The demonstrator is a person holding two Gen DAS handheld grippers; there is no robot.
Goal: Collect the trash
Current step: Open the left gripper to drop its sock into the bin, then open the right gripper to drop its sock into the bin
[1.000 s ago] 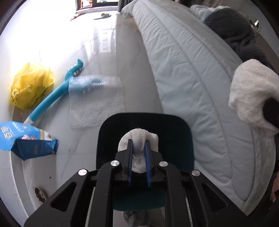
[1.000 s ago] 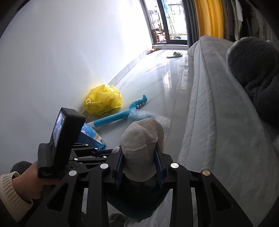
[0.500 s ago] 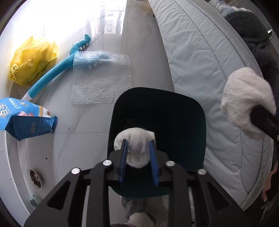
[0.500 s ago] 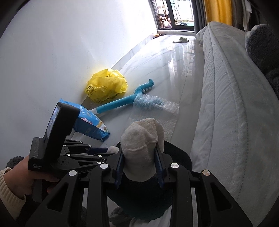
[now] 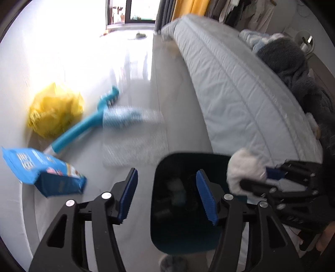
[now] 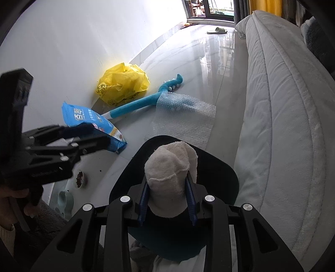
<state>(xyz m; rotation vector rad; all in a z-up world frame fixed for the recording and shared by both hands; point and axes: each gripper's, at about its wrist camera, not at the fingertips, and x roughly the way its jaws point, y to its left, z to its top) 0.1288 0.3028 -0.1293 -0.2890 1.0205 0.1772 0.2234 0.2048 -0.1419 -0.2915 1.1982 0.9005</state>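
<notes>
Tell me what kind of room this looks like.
Most likely a bedroom in a home. A quilted mattress runs along the right side, clothes hang behind it, and a glossy tiled floor leads to a glass balcony door. A slipper lies near that door.

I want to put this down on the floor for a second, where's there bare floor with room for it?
Bare floor runs as a strip between the bubble wrap and the bed, widening toward the window. A smaller patch lies between the blue bag and the bin. Crowded along the wall: yellow bag, blue brush, pet bowls.
</notes>
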